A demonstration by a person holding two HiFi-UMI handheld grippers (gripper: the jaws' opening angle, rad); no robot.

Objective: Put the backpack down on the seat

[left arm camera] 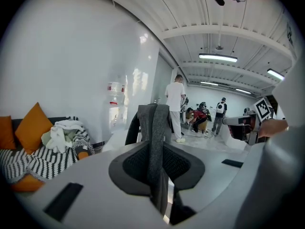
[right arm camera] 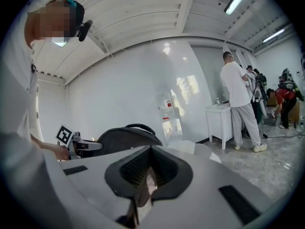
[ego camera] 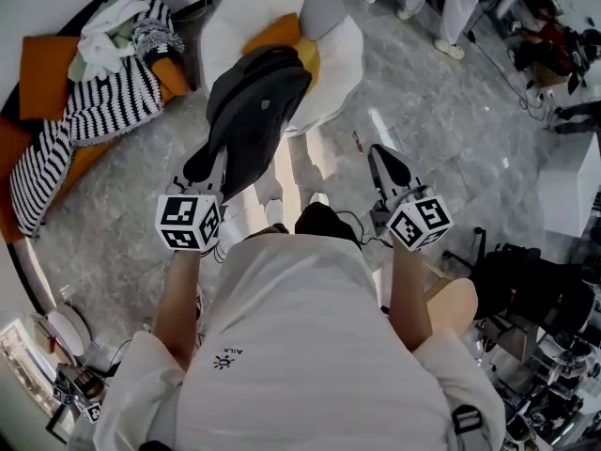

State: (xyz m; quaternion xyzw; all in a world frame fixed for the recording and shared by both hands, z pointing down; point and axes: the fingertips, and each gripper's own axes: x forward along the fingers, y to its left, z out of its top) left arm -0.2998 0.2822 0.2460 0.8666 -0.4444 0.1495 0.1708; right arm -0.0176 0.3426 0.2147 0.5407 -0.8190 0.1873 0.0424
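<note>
A dark grey backpack (ego camera: 254, 111) hangs in the air over the front edge of a round white seat (ego camera: 343, 54) that has orange and yellow cushions on it. My left gripper (ego camera: 214, 169) is shut on a grey strap (left arm camera: 152, 128) of the backpack, and the strap runs upright between the jaws. In the right gripper view the backpack (right arm camera: 121, 140) shows to the left, with the left gripper beside it. My right gripper (ego camera: 383, 158) is to the right of the backpack and apart from it. Its jaws are together with nothing between them.
A sofa with a black-and-white striped blanket (ego camera: 94, 101), orange cushions and a heap of clothes (ego camera: 113, 31) stands to the left. People stand at the far right (ego camera: 451, 7), one next to a white cabinet (right arm camera: 221, 123). A black bag (ego camera: 526, 289) and a white table (ego camera: 573, 186) are on the right.
</note>
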